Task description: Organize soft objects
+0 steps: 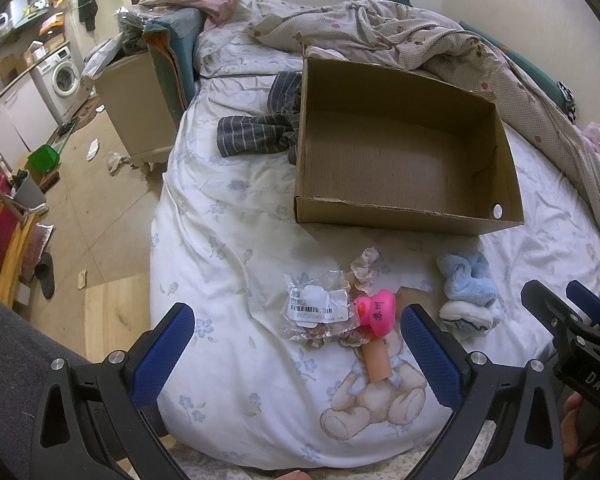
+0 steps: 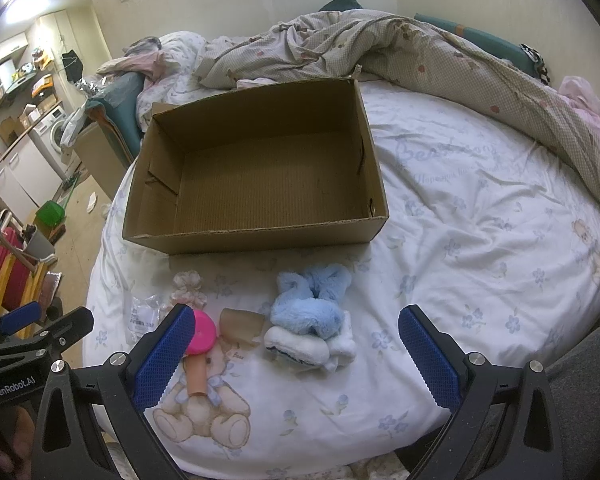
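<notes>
- Left gripper (image 1: 296, 344) hovering over the bed (image 1: 228, 240), jaws gaping wide, gripping nothing.
- Right gripper (image 2: 296, 344) doing likewise.
- Blue plush (image 2: 312, 300), pink toy (image 1: 374, 312), bag (image 1: 316, 312) lying near the box (image 2: 256, 236), outside it.

The right gripper (image 2: 296, 356) hangs over the bed (image 2: 480, 220), jaws spread wide. Between its fingers lies a blue fluffy bundle (image 2: 310, 304) on white cloths (image 2: 312, 350). An open cardboard box (image 2: 256, 236) sits beyond.

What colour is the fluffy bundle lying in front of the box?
Light blue on top, white underneath: the fluffy bundle shows best in the right wrist view.
</notes>
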`<state>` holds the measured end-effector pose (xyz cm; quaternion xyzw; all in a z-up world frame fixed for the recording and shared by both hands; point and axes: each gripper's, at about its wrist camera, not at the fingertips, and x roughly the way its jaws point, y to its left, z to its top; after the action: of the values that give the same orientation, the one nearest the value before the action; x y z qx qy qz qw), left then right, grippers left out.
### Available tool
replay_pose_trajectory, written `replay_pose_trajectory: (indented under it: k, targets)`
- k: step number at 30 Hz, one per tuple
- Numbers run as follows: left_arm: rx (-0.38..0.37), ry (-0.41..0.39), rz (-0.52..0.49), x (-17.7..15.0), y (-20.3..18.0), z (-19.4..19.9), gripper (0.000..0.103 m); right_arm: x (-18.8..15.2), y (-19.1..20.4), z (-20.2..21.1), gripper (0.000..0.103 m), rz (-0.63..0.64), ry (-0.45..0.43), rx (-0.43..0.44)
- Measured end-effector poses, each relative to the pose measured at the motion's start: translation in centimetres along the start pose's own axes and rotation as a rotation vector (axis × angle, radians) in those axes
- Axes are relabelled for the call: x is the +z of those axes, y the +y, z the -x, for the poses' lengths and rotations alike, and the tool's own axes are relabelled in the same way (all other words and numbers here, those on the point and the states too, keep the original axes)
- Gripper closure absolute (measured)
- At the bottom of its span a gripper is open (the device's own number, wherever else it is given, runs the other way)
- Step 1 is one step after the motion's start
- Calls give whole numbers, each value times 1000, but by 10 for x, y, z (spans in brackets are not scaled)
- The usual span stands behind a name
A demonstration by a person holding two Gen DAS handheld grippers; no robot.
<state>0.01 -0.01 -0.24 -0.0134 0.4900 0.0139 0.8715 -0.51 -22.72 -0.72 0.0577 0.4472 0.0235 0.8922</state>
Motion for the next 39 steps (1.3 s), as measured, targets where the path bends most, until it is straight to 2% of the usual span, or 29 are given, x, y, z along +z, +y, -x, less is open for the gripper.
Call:
replay_pose_trajectory:
  k: [31, 35, 39]
  targets:
    - [-6, 14, 13, 0, -1, -2, 0, -2, 1, -2, 0, -5, 10, 11]
    - [5, 32, 30, 4, 4, -4, 0, 7, -7, -6, 0, -48, 43, 16]
    - [23, 89, 100, 10, 20, -12, 0, 28, -33, -25, 0, -158, 168, 57]
